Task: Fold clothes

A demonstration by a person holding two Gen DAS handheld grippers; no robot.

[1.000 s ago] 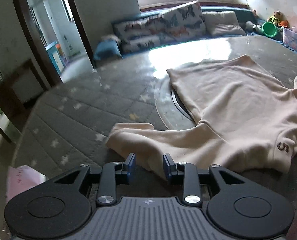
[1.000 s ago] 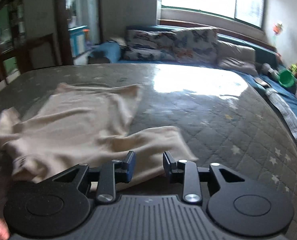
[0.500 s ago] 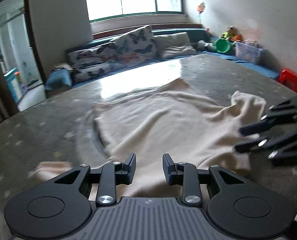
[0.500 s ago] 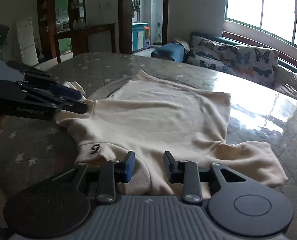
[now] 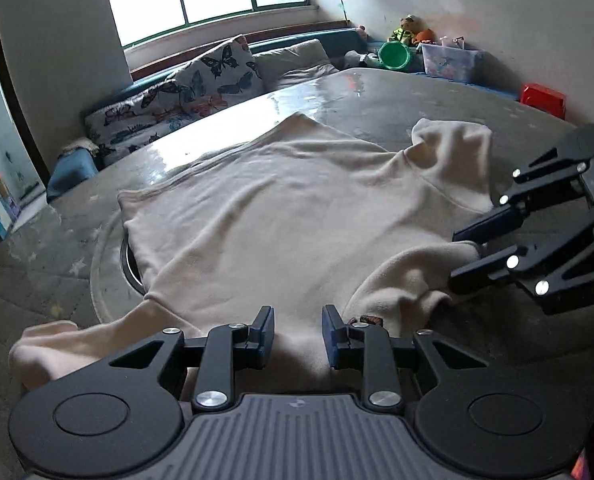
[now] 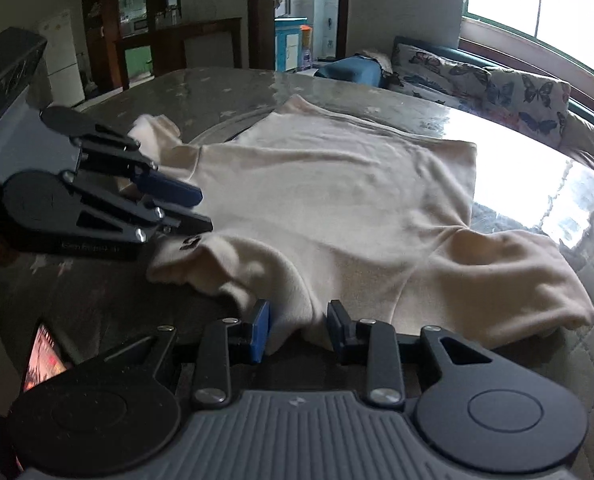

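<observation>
your left gripper tilts down at the near edge of the cream sweatshirt, its fingers closing with cloth between them, the pads not yet pressing. your right gripper tilts down too, at the same near edge further along; a fold of cloth rises between its fingers, which stand a little apart. the sweatshirt lies spread on the quilted surface. only the left view shows the green bowl beyond the sweatshirt; only the right view shows the "5" mark by the left gripper.
</observation>
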